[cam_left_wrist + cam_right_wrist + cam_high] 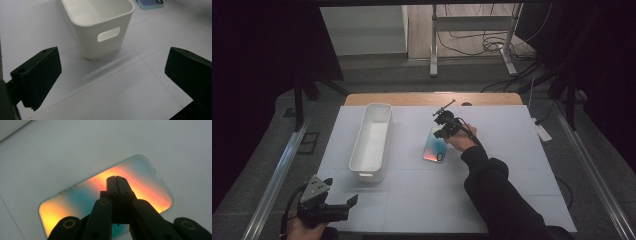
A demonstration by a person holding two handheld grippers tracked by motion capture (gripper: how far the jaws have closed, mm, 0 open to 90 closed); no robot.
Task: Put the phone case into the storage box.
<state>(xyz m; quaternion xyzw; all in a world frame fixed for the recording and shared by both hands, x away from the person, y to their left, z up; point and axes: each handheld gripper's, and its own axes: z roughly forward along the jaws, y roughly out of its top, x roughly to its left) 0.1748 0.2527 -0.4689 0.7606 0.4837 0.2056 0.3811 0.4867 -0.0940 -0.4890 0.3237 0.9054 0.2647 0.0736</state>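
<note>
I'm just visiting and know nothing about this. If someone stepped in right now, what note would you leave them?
Right tool: jaws shut with nothing between them, tips over the iridescent phone case; whether they touch it I can't tell.
Left tool: jaws open, empty, at the table's near left edge, facing the white bin.
Things: the case lies flat on the table, right of the bin and apart from it. The bin looks empty.
Done: nothing moved into the bin.
Left: probably gripping the case and placing it in the bin.

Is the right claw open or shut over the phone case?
Shut: in the right gripper view the right claw jaws meet over the phone case, nothing between.
</note>
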